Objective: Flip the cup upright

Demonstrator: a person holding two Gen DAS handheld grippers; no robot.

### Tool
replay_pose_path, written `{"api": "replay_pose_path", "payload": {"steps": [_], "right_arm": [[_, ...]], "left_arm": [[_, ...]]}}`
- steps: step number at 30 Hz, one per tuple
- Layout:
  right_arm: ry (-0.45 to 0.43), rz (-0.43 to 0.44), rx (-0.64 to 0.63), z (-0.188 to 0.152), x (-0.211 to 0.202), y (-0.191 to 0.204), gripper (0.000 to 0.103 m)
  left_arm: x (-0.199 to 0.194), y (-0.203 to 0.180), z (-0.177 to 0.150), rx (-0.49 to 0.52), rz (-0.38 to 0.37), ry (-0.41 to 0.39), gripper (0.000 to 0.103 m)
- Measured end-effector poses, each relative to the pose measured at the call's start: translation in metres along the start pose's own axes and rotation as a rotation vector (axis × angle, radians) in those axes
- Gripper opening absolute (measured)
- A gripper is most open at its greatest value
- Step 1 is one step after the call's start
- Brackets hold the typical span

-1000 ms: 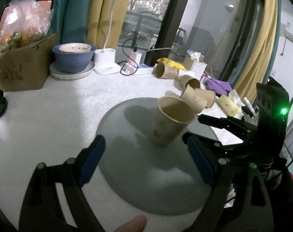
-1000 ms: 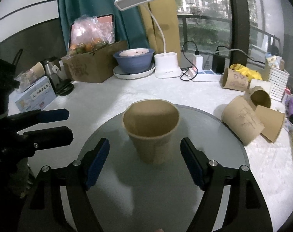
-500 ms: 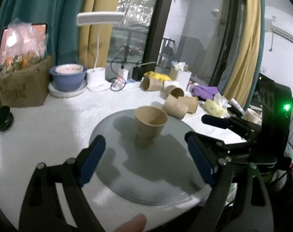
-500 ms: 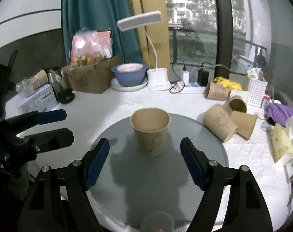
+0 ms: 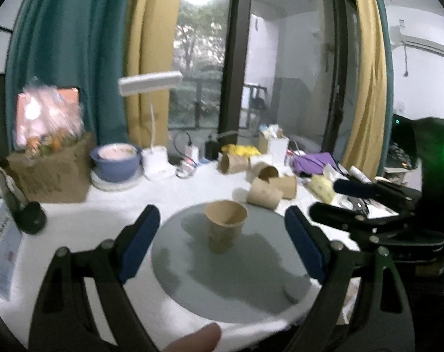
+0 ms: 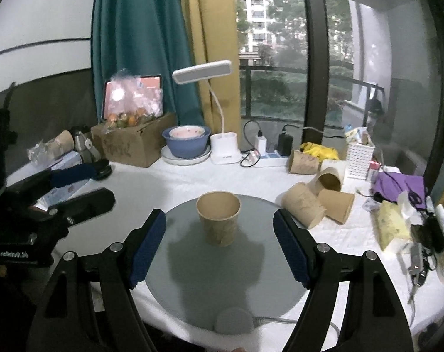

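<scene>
While both tools gape with nothing between their pads, the cup [image 6: 218, 217] stands upright, mouth up, on the grey round mat [image 6: 192, 278]. Left tool [image 5: 222, 245] and right tool [image 6: 219, 248] hang apart from the cup, on the mat's near side.

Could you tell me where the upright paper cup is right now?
The upright paper cup stands centred in both wrist views on the round grey mat, left of the toppled cups.

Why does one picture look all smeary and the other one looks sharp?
Left wrist view: the whole frame is blurred, so the cup and the desk lamp have soft edges, probably from camera motion. Right wrist view: much sharper, with a crisp cup rim and dark shadows on the round grey mat. Both views bend straight lines because of the fisheye lens.
</scene>
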State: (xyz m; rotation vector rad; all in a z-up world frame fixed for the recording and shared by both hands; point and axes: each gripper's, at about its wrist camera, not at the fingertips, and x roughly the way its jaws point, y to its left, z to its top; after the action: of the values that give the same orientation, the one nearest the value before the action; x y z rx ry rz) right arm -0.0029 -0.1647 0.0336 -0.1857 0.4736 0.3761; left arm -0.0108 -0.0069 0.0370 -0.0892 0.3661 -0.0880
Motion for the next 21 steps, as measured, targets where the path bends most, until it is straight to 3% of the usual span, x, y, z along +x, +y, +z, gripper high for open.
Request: {"api": "replay_pose_path", "payload": {"steps": [7, 14, 21], "right_arm": [[-0.062, -0.036, 0.008, 0.005, -0.028, 0.000, 0.079], [-0.071, -0.041, 0.017, 0.003, -0.035, -0.003, 0.079], [-0.066, -0.039, 0.008, 0.005, -0.035, -0.001, 0.079]], "left_arm": [[-0.016, -0.003, 0.008, 0.040, 0.064, -0.055, 0.088], [-0.017, 0.002, 0.007, 0.041, 0.115, -0.055, 0.088], [-0.023, 0.007, 0.007, 0.026, 0.102, -0.072, 0.088]]}}
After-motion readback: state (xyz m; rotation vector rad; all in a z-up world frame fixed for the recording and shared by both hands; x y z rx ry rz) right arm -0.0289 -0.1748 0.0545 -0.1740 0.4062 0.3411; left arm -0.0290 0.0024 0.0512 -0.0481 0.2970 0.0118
